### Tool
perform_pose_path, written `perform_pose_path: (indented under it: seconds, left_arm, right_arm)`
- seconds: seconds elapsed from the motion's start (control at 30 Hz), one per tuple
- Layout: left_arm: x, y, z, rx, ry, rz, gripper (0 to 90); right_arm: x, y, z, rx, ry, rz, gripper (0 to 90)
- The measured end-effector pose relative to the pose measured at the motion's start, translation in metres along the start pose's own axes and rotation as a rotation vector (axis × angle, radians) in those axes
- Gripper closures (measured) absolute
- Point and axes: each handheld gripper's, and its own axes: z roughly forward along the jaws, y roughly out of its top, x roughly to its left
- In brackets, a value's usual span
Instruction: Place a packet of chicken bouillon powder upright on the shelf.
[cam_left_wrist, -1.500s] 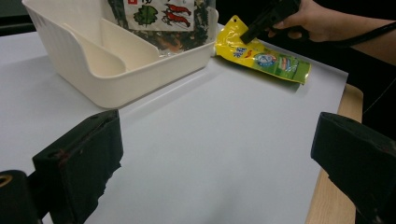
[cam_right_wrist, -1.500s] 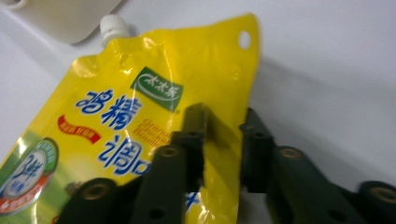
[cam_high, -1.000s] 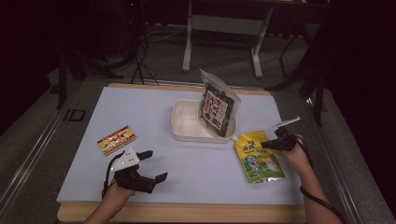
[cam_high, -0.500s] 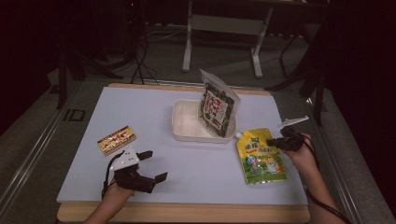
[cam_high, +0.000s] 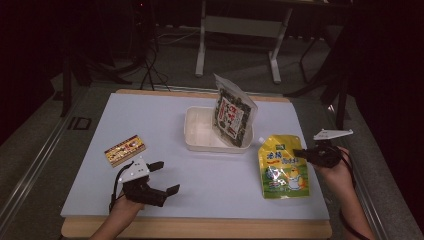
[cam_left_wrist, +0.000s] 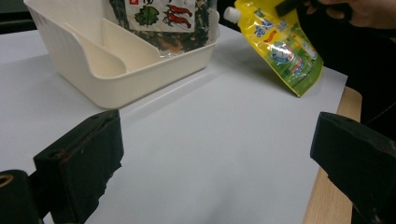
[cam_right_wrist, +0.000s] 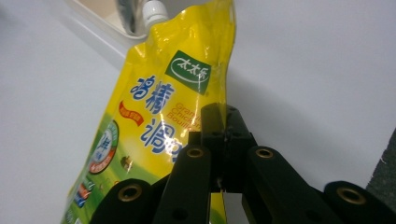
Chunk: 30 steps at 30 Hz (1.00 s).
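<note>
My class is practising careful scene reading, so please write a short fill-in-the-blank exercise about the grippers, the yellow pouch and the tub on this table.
1. The right gripper is shut on the edge of the ____ pouch.
2. The dark seaweed packet stands inside the ____ tub.
3. The left gripper holds nothing, and its jaws stand ____.
4. The small flat box lies on the table nearer the ____ gripper.

Missing words: yellow; white; open; left

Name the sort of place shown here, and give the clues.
Probably a recording studio or lab, not a kitchen: a white-topped table stands alone in a dark room, cables trail over the floor, and a metal stand rises behind it.
</note>
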Motion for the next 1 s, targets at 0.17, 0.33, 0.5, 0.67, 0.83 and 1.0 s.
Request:
perform_pose_path:
  seconds: [0.17,0.33,0.5,0.67,0.83,1.0]
  left_arm:
    - [0.001,0.0,0.0,-0.001,0.004,-0.004,2.9]
    - [0.0,0.0,0.0,-0.004,0.003,0.0,2.9]
    - [0.0,-0.001,0.0,-0.021,0.004,0.008,2.9]
    - [-0.001,-0.001,-0.002,-0.079,0.029,0.037,2.7]
    - [-0.001,-0.001,-0.002,-0.078,0.019,0.052,2.7]
    - [-0.004,0.001,-0.001,-0.055,0.004,0.053,2.7]
  right_arm:
    - [0.005,-0.002,-0.011,-0.016,0.009,-0.021,90.0]
    - [0.014,0.0,-0.024,-0.05,0.027,-0.052,90.0]
    - [0.026,0.002,-0.032,-0.076,0.041,-0.077,90.0]
    - [0.043,0.009,-0.044,-0.097,0.083,-0.119,90.0]
    - [0.061,0.017,-0.05,-0.098,0.103,-0.179,90.0]
    - [0.076,0.022,-0.054,-0.09,0.118,-0.229,90.0]
